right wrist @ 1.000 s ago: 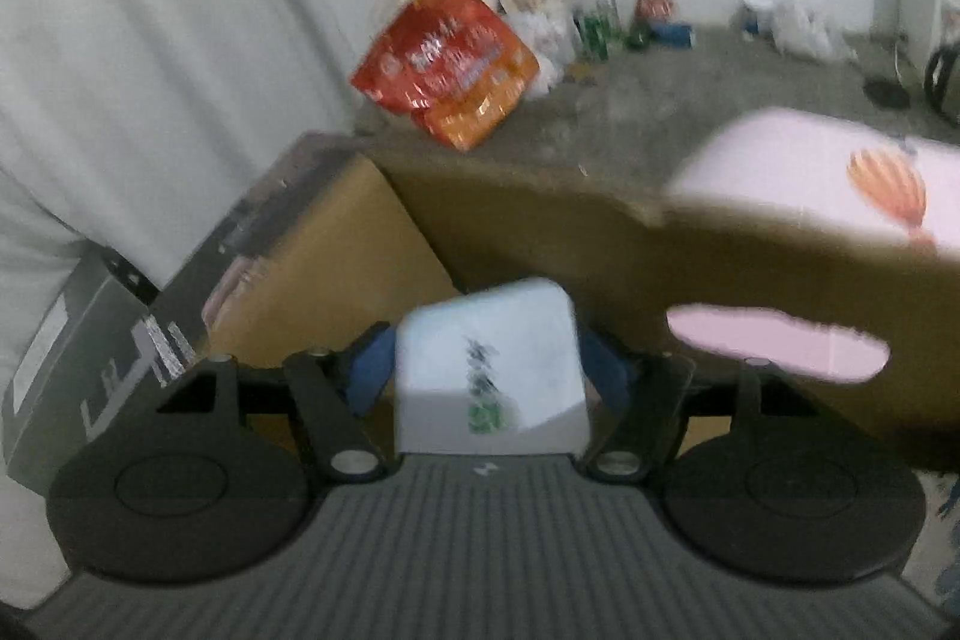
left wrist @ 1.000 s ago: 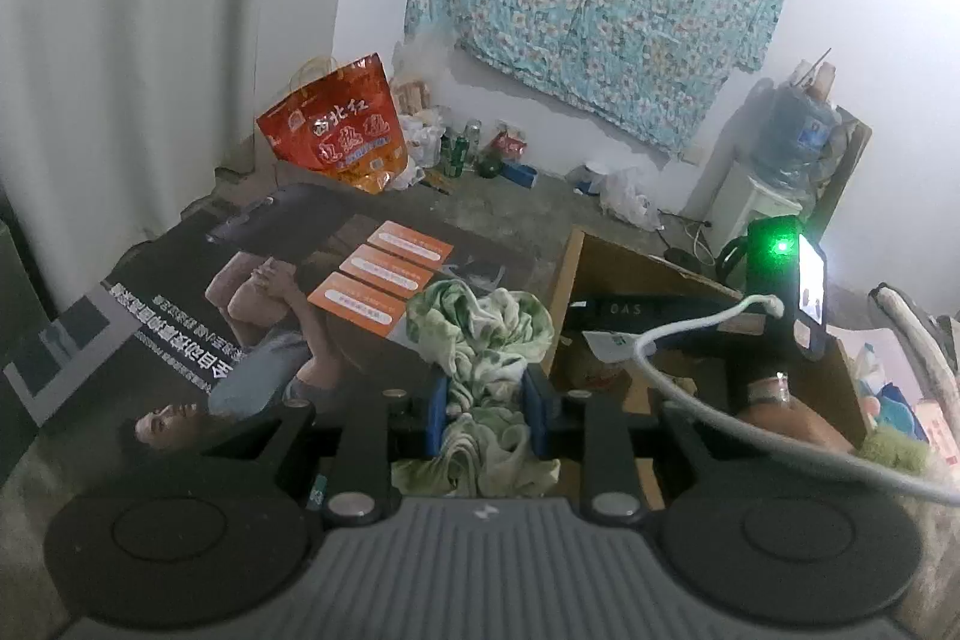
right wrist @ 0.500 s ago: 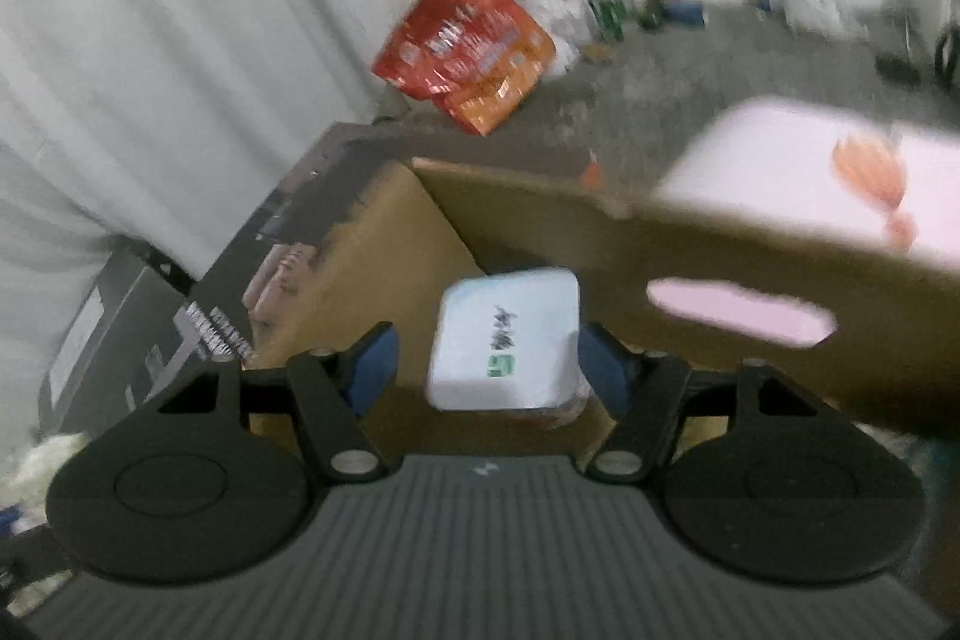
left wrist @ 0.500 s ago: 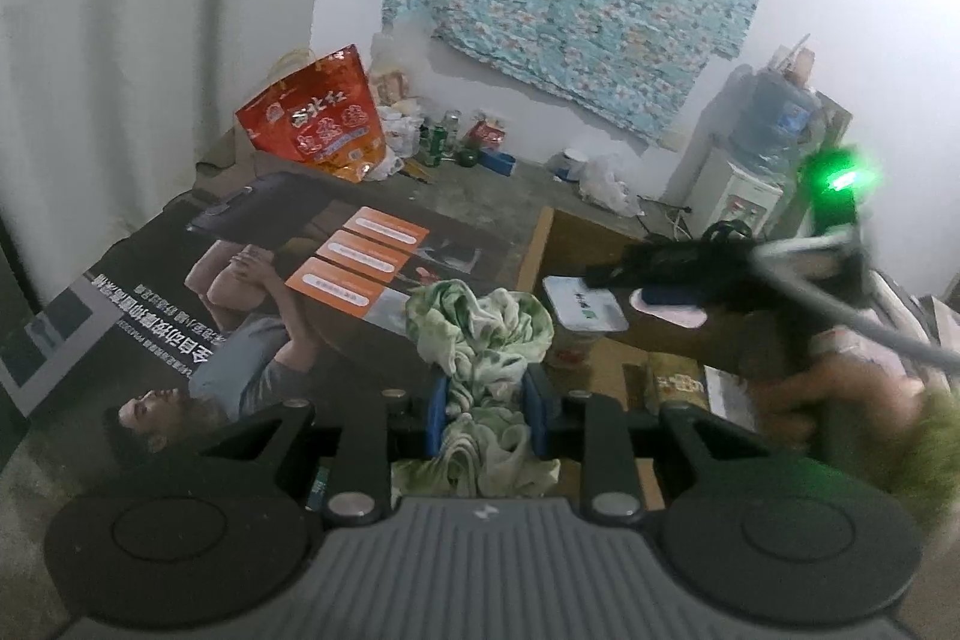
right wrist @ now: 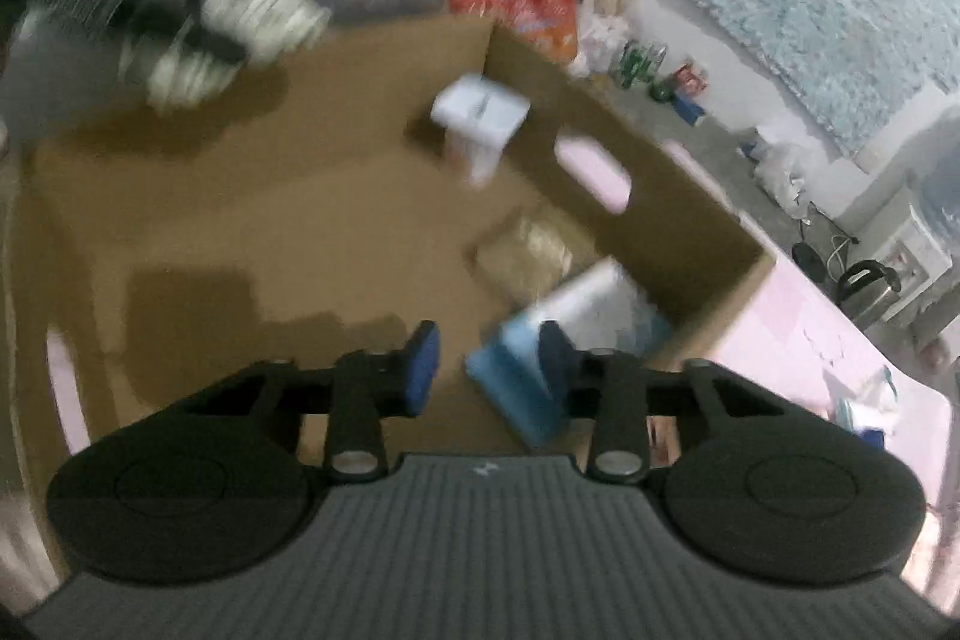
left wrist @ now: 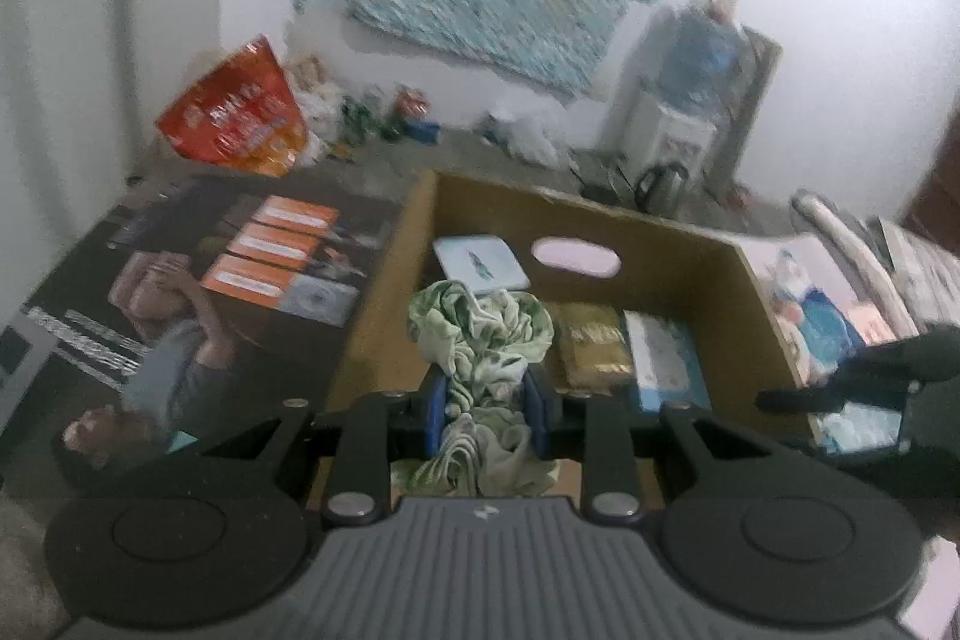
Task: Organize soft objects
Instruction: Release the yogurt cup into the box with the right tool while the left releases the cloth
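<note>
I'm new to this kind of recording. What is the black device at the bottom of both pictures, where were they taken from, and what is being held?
No robot here: a person holds a two-finger gripper in each hand, and a fisheye camera on each looks along its fingers. In the left view, the left gripper is shut on a green-and-white cloth above a cardboard box. The box holds a white tissue pack, a gold packet and a blue pack. In the blurred right view, the right gripper holds nothing and its jaws are closing.

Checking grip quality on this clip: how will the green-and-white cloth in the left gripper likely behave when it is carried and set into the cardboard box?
The green-and-white cloth looks floppy: it bunches above the left gripper and hangs below. Probably light. It will likely slump into the cardboard box rather than hold shape.
</note>
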Action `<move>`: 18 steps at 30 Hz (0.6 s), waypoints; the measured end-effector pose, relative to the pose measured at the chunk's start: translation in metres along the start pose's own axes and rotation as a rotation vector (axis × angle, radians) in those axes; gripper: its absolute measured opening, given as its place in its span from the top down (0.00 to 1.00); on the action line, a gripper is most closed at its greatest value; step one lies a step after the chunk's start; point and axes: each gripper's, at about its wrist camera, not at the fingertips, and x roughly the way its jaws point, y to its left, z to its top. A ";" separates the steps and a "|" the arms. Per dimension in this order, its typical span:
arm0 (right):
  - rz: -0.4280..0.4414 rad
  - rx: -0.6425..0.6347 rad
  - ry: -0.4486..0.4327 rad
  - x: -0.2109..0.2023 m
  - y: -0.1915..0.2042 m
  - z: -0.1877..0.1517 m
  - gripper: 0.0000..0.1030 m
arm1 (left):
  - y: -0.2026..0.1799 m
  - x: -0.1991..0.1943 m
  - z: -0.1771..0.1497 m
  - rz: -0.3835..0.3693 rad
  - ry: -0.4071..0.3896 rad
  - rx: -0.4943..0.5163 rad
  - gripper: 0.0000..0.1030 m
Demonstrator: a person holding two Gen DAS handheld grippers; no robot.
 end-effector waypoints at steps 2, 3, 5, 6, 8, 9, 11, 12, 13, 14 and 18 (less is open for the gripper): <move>0.008 -0.035 0.030 0.004 0.006 -0.011 0.79 | -0.010 0.010 0.002 -0.017 0.038 0.021 0.73; 0.019 -0.049 0.022 0.004 0.009 -0.014 0.80 | -0.015 0.017 0.003 -0.023 0.061 0.027 0.73; 0.023 -0.061 0.027 0.003 0.013 -0.017 0.80 | -0.021 0.028 0.005 -0.025 0.097 0.029 0.73; 0.025 -0.062 0.032 0.005 0.015 -0.016 0.80 | -0.024 0.034 0.007 -0.026 0.115 0.030 0.73; 0.042 -0.059 0.037 0.002 0.018 -0.017 0.80 | -0.030 0.045 0.012 -0.024 0.146 0.025 0.73; 0.056 -0.057 0.037 0.001 0.019 -0.018 0.80 | -0.032 0.050 0.014 -0.022 0.157 0.027 0.73; 0.080 -0.053 0.038 0.000 0.020 -0.016 0.80 | -0.037 0.062 0.020 -0.011 0.185 0.029 0.73; 0.086 -0.054 0.037 -0.002 0.020 -0.018 0.80 | -0.039 0.067 0.023 -0.009 0.197 0.031 0.73; 0.087 -0.056 0.033 -0.003 0.021 -0.019 0.80 | -0.041 0.075 0.025 -0.005 0.214 0.035 0.73; 0.087 -0.058 0.029 -0.004 0.022 -0.020 0.80 | -0.044 0.081 0.028 0.002 0.229 0.036 0.73; 0.112 -0.030 0.001 -0.009 0.018 -0.022 0.80 | -0.052 0.110 0.045 0.026 0.266 0.042 0.73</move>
